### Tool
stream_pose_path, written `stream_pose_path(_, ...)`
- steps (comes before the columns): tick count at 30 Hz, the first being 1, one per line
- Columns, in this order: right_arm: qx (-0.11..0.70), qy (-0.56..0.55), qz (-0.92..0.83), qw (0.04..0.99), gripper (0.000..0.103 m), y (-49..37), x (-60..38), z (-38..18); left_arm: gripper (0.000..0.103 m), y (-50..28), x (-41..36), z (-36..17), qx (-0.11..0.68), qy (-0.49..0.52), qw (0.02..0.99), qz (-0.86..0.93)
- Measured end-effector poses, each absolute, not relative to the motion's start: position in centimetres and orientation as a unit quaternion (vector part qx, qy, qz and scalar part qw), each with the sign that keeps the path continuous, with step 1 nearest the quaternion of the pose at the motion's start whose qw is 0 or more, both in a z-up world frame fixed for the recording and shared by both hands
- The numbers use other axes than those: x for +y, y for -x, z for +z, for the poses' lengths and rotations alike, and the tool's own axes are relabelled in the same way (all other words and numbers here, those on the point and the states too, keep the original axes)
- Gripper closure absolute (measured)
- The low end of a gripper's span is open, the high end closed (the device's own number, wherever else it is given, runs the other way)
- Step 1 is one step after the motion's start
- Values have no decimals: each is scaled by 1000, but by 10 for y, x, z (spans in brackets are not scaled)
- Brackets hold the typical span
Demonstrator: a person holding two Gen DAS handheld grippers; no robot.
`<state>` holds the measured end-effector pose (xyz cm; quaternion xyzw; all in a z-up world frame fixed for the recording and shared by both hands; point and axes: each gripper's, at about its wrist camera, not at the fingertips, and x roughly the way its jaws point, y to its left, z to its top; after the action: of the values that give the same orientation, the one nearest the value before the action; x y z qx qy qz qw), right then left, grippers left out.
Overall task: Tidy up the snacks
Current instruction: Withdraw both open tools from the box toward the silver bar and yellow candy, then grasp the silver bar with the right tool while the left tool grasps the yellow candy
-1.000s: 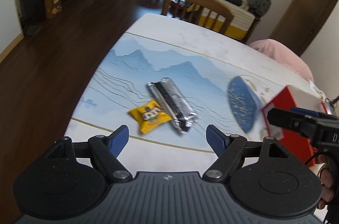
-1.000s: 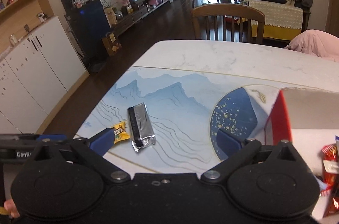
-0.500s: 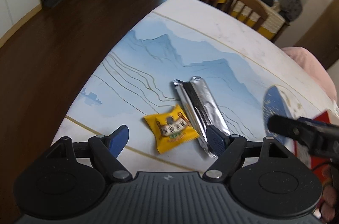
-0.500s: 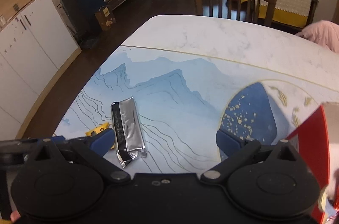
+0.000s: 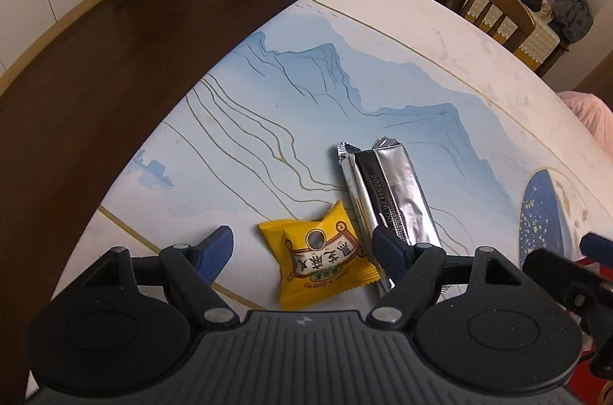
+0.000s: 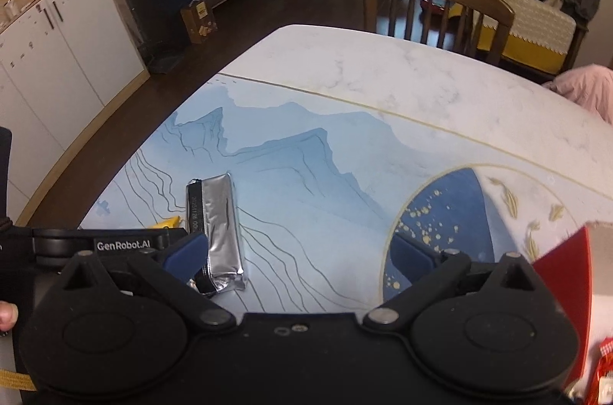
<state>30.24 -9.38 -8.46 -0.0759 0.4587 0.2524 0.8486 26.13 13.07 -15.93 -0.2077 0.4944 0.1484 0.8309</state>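
your left tool (image 5: 302, 251) hangs low over the worktop (image 5: 383, 91), fingers spread wide, gripping nothing. the yellow snack packet (image 5: 320, 261) lies flat between them, clear of the left pad, nearer the right one. just beyond, the silver foil bar (image 5: 390, 198) lies touching the packet's right edge, its near end under your right-hand fingertip (image 5: 387, 246). your right tool (image 6: 302, 253) is also wide open and empty, with the red box (image 6: 563, 294) at its right. a wooden chair (image 6: 436, 2) stands at the far edge.
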Motion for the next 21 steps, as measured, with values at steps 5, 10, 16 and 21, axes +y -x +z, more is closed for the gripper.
stream_pose_path(5,459,92,269,842,2,-307,-78,-91,36,-258,121,-161,496,136,842,164)
stream_pose_path(10,444,134,299,834,6,-302,-54,-102,49,-245,125,-160,488,113,851,156)
stream_pose_path(16,454,171,316,815,20,-302,-28,-126,51,-229,139,-159,479,123,856,150)
stream_pose_path(21,453,183,323,810,24,-302,-14,-135,51,-222,150,-157,477,138,854,155)
